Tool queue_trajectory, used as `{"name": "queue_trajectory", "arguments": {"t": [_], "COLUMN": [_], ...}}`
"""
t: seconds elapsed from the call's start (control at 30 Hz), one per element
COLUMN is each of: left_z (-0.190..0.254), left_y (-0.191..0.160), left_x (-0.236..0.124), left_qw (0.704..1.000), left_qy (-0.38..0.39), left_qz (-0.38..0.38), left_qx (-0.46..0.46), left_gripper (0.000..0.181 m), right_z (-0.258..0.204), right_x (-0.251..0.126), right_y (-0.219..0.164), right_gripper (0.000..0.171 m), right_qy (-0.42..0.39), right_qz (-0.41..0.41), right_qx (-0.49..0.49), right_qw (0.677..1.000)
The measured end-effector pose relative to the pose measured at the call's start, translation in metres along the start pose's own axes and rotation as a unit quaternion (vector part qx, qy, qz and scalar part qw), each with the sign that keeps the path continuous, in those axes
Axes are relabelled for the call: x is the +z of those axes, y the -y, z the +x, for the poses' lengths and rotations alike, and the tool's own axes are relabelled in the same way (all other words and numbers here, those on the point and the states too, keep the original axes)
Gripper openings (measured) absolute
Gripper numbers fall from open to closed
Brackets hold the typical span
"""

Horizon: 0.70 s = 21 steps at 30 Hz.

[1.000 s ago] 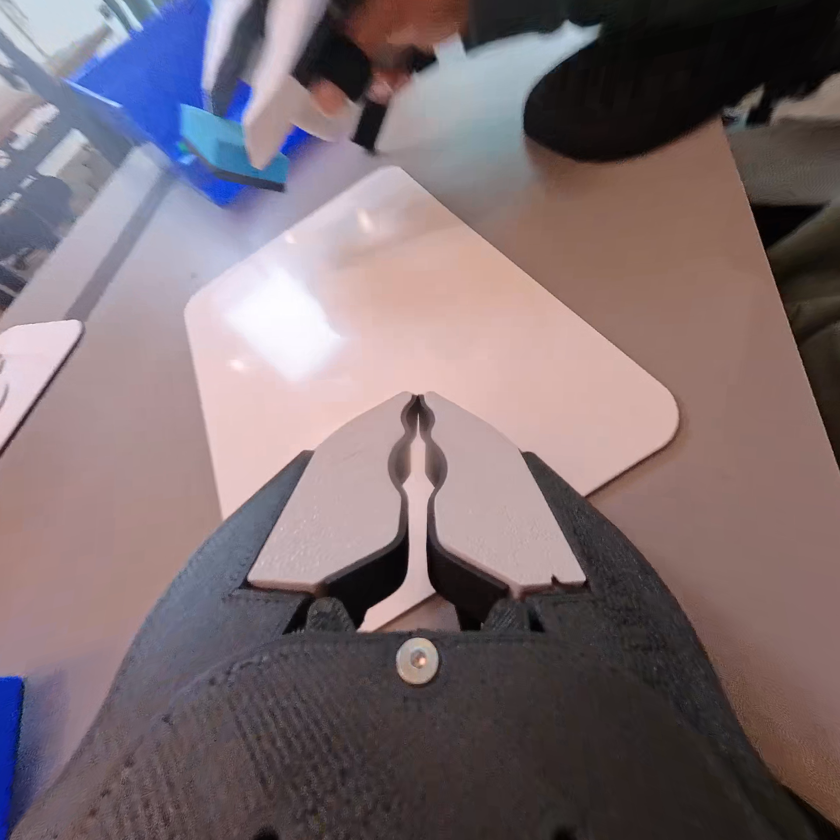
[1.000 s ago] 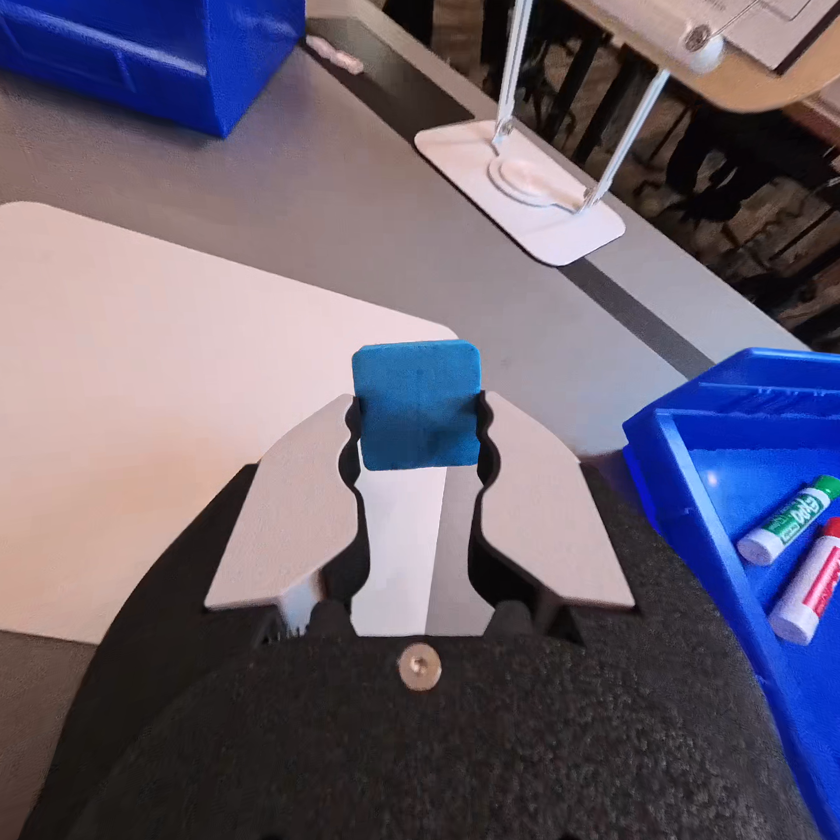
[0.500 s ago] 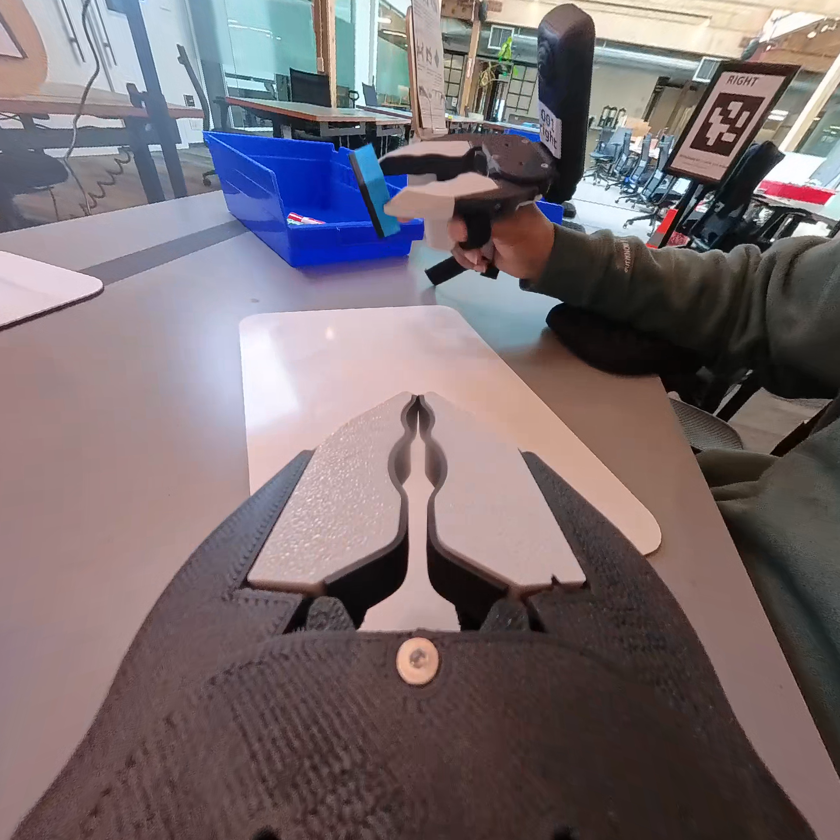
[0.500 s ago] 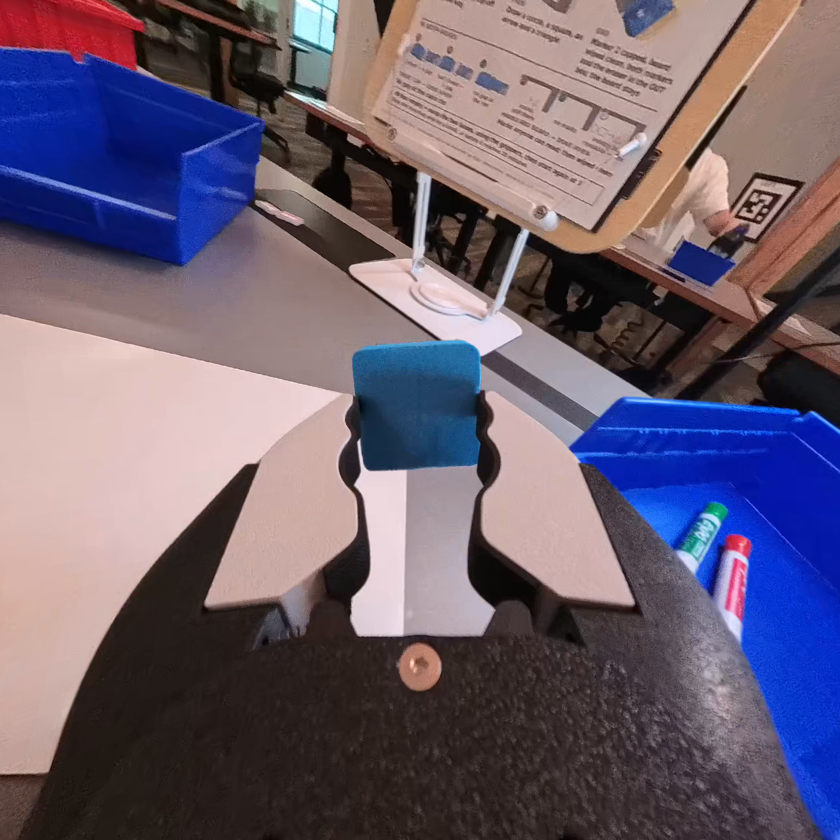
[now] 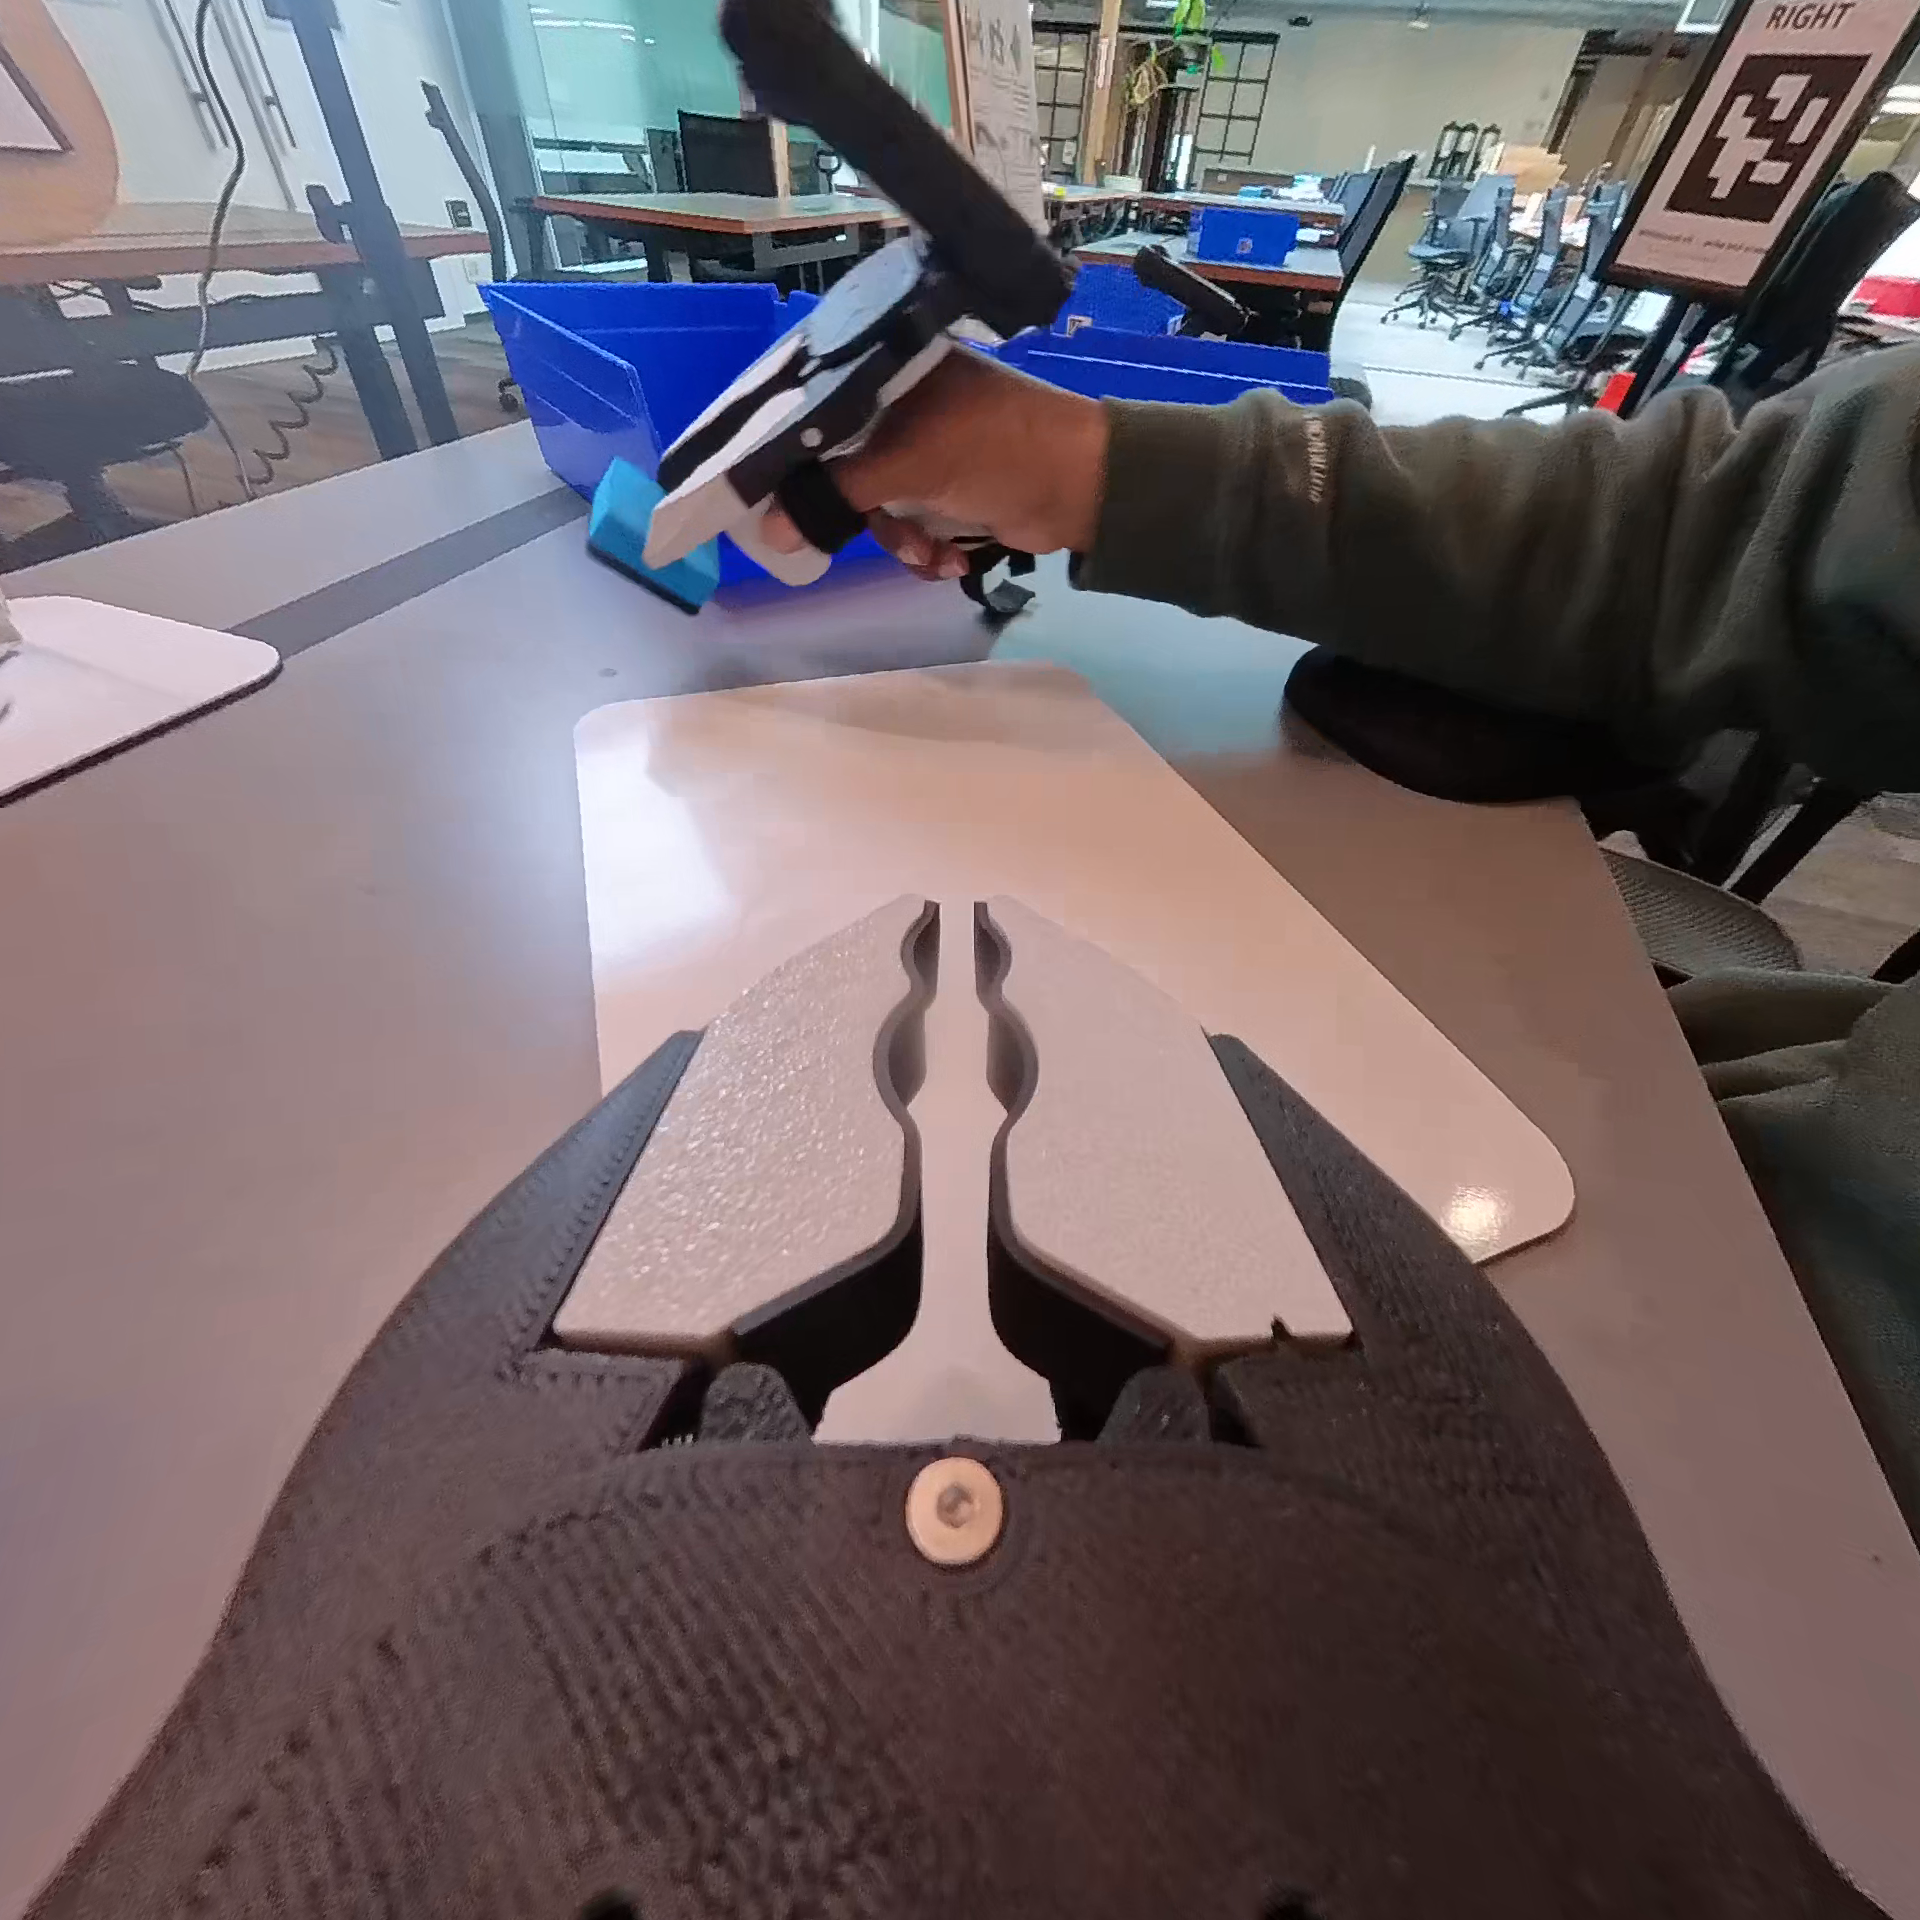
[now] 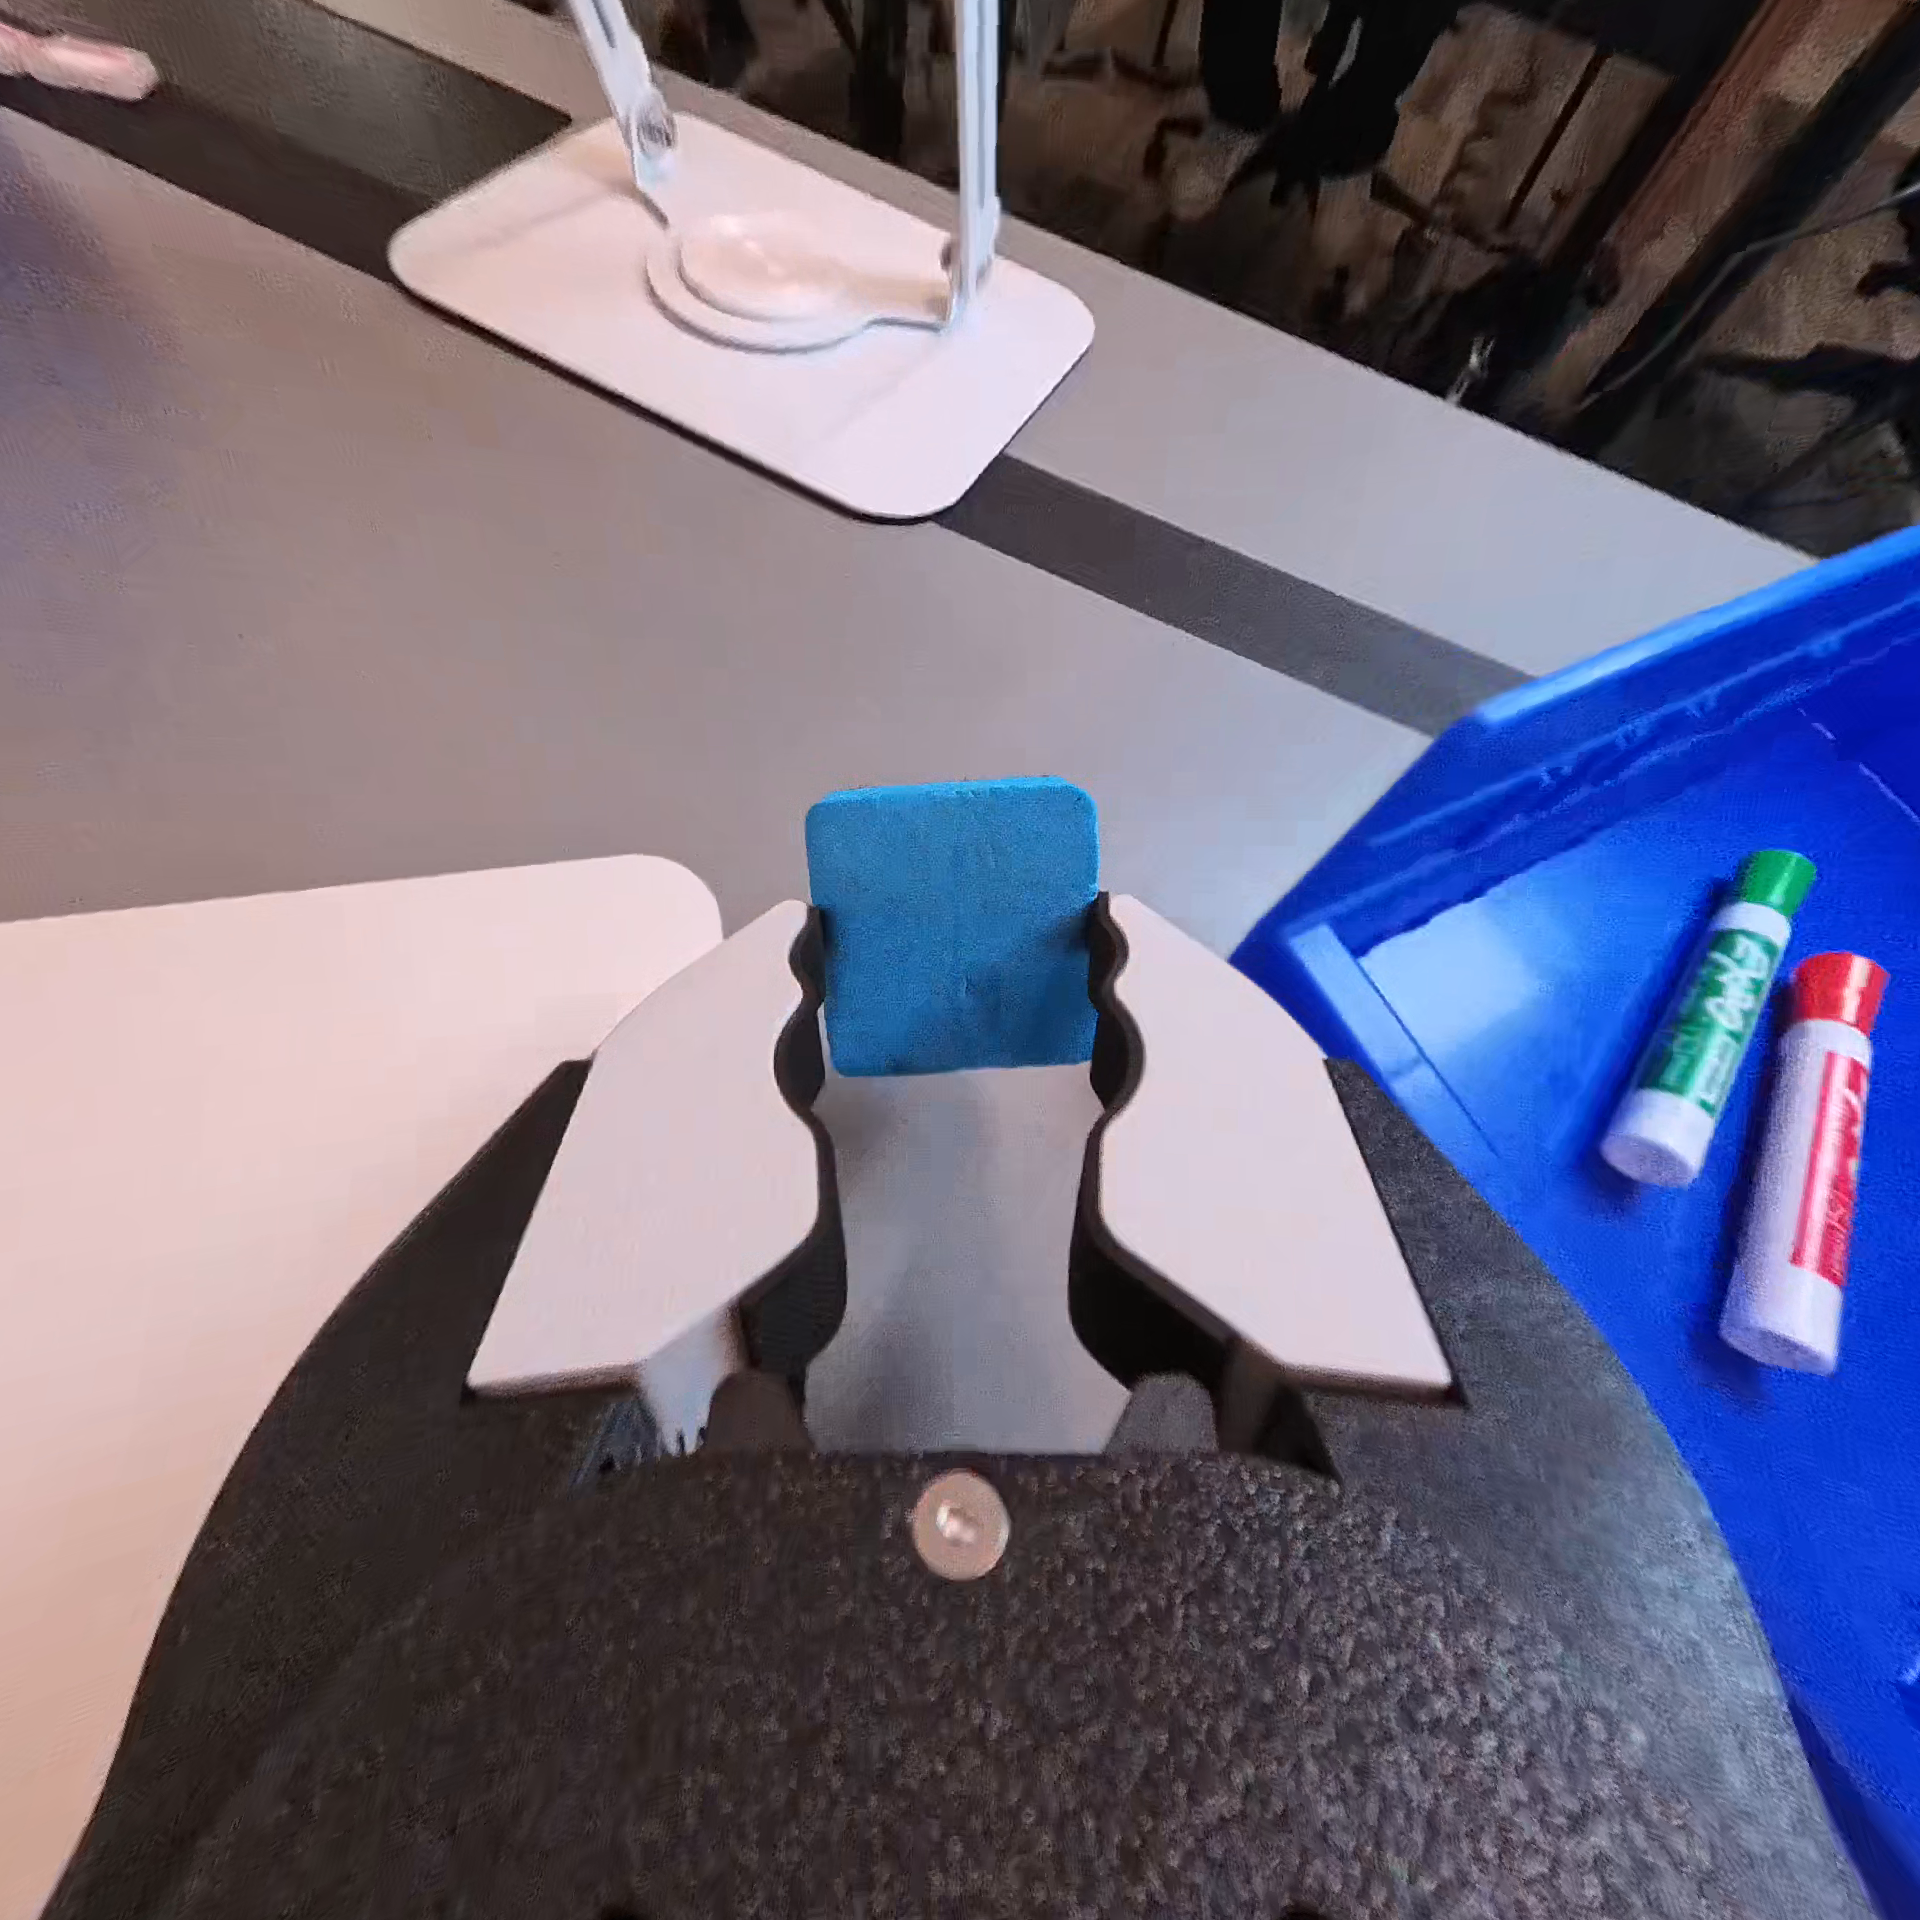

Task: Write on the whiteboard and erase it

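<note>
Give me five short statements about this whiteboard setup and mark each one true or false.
1. The right gripper is shut on the blue eraser. True.
2. The left gripper holds a marker. False: nothing sits between its nearly closed fingers.
3. The whiteboard shows writing. False: its visible surface is blank.
4. A green-capped marker and a red-capped marker lie in the blue bin. True.
5. The eraser is pressed flat on the whiteboard. False: in the left wrist view it is past the board's far edge, over the grey table near the bin.
</note>
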<state>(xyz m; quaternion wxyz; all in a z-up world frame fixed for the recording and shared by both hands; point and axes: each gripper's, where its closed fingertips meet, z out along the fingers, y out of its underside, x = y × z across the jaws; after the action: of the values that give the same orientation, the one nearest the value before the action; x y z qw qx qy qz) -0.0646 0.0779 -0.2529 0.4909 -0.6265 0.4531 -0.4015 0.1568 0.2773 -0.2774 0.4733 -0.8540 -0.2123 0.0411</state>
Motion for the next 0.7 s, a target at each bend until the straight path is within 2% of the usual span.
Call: {"name": "queue_trajectory", "arguments": {"t": [0.17, 0.27, 0.3, 0.4, 0.57, 0.63, 0.7], "left_z": [-0.002, -0.001, -0.001, -0.001, -0.010, -0.022, -0.040], "left_y": [0.000, -0.001, -0.001, -0.002, 0.000, 0.001, 0.000], "left_x": [-0.001, -0.001, -0.001, -0.001, -0.004, -0.009, -0.017], "left_qw": [1.000, 1.000, 1.000, 1.000, 1.000, 0.999, 0.998], "left_qy": [0.006, 0.005, 0.005, 0.006, 0.014, 0.034, 0.067], "left_qz": [-0.001, -0.003, -0.004, -0.004, 0.004, 0.007, 0.000], "left_qx": [0.005, 0.006, 0.006, 0.008, -0.020, -0.028, -0.020], "left_gripper": [0.006, 0.006, 0.006, 0.006, 0.006, 0.007, 0.006], "right_z": [-0.006, -0.006, -0.006, -0.015, -0.018, -0.011, 0.000], "right_x": [0.054, 0.070, 0.070, 0.056, -0.007, -0.029, -0.042], "right_y": [-0.002, -0.004, -0.002, 0.021, 0.061, 0.053, 0.027], "right_gripper": [0.049, 0.050, 0.058, 0.066, 0.070, 0.071, 0.073], "right_qy": [-0.001, -0.001, 0.002, 0.026, 0.028, 0.021, 0.013], "right_qz": [-0.080, -0.084, -0.078, -0.015, 0.109, 0.094, 0.033], "right_qx": [0.033, 0.049, 0.054, 0.050, -0.016, -0.055, -0.092], "right_qw": [0.996, 0.995, 0.995, 0.998, 0.994, 0.994, 0.995]}}
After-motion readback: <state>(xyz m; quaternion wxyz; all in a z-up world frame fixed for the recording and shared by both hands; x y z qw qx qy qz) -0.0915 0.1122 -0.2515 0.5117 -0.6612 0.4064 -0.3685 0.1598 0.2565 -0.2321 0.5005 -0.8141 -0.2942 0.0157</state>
